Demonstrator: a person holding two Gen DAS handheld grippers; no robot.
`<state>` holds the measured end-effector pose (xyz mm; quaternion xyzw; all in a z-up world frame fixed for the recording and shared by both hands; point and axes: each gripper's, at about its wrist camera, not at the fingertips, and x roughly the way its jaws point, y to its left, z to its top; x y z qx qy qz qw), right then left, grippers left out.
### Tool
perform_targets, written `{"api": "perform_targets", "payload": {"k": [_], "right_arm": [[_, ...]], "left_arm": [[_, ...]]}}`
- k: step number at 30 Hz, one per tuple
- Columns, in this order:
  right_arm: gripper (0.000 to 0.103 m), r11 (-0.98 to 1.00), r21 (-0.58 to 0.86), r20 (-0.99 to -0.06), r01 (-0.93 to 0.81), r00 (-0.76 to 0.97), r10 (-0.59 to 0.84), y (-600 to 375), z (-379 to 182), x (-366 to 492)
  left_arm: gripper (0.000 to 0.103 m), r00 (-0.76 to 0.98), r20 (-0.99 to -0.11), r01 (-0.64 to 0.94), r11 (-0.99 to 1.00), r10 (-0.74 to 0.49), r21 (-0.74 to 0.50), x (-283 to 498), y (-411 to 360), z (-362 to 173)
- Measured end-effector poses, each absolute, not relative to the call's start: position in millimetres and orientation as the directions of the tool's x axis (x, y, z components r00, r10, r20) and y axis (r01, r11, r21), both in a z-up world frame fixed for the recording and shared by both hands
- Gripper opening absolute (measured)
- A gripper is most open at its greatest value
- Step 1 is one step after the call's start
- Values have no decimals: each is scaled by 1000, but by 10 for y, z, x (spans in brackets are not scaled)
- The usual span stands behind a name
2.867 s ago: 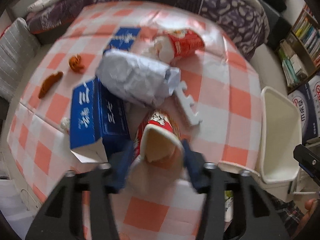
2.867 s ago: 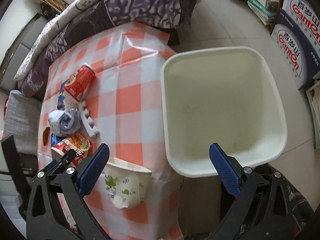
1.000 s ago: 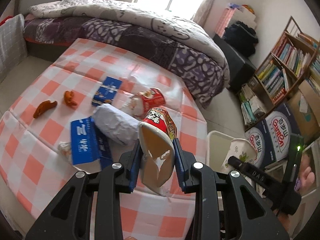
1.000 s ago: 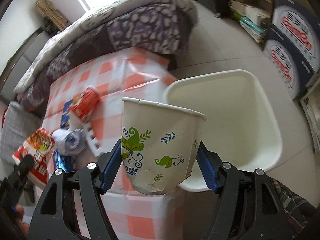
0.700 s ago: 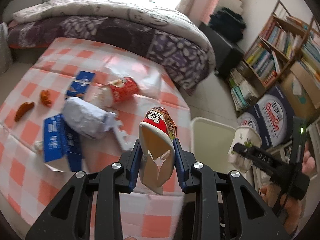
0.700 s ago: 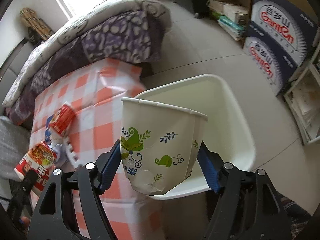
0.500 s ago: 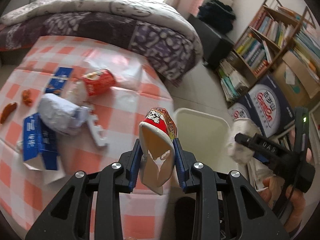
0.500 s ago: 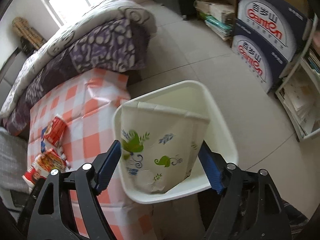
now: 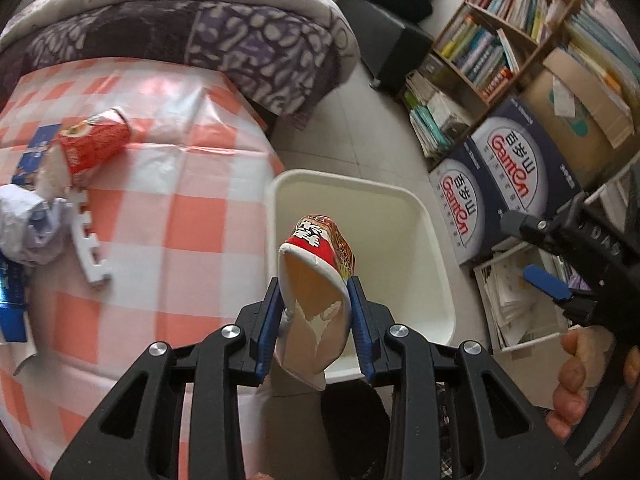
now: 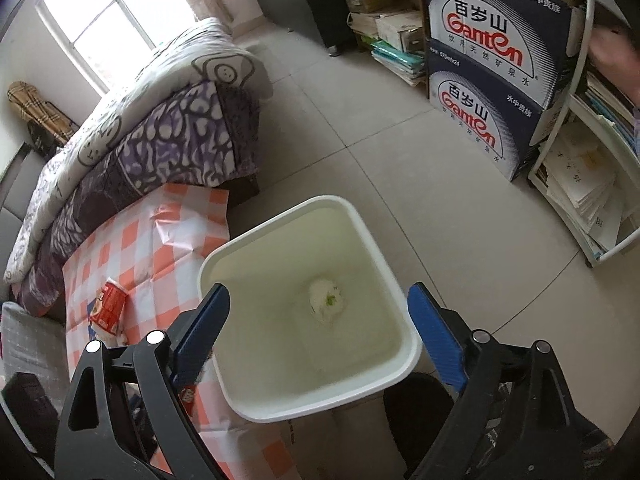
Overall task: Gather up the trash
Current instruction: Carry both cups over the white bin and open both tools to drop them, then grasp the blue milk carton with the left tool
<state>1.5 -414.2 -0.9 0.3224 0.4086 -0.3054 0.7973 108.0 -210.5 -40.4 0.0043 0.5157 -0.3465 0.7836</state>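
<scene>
Between the left gripper's (image 9: 314, 312) fingers, a crumpled red noodle cup (image 9: 316, 276).

Each hand-held gripper (image 9: 314, 322) is black plastic with cut-out arms, shiny silver screws and two flat blue pads (image 10: 436, 336) at the tips.

A quilted bed (image 10: 132, 128) under a bright window (image 10: 112, 16), bookshelf (image 9: 532, 40) opposite.
</scene>
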Motion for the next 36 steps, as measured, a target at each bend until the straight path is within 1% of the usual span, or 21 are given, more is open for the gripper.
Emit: {"api": "perform_targets", "payload": {"k": [1,2,3,4,5,7,13,17,25,29,31,32,34,36], "right_arm": [[87,603,265,-848,752,479,-226,-4147,-3,1],[88,599,264,-847,756,479,-230,-4176,0,-15],[88,597,264,-847,758,478,-232,-4196,1,-30],[88,594,263,-847,760,477,-235,-4213,0,-41],[88,592,264,-846,762,477,-237,-4225,-1,-51],[88,587,267,-845,764,478,-238,-4234,2,-61],[91,589,280,-835,758,496,-240,-4173,41,-31],[91,604,287,-836,743,502,-221,-4058,33,65],[92,680,271,-842,682,510,-176,-3630,24,346],[92,710,261,-846,654,510,-159,-3420,8,470],[92,723,255,-848,642,507,-152,-3324,-5,527],[92,728,252,-849,637,506,-150,-3290,-12,545],[92,743,243,-852,623,504,-144,-3190,-28,594],[93,753,237,-855,614,500,-138,-3126,-51,639]], "left_arm": [[34,221,-812,551,756,-541,-354,1074,-2142,-423],[38,209,-811,557,748,-546,-361,1065,-2192,-445],[40,203,-809,561,743,-552,-366,1061,-2235,-458],[45,202,-806,566,738,-556,-367,1050,-2269,-468],[56,204,-806,570,737,-555,-364,1039,-2293,-472],[65,205,-801,580,729,-563,-364,1007,-2326,-463],[67,219,-804,567,743,-553,-357,1035,-2253,-434],[72,263,-805,528,778,-531,-341,1111,-2087,-380],[77,356,-828,408,869,-433,-279,1315,-1548,-306],[77,423,-865,289,944,-272,-156,1449,-1187,-307],[78,461,-876,201,978,-143,-54,1535,-953,-314],[80,469,-877,168,985,-101,-24,1565,-860,-318],[83,465,-885,95,995,-32,14,1649,-623,-346],[84,433,-901,27,999,12,27,1755,-352,-415]]}}
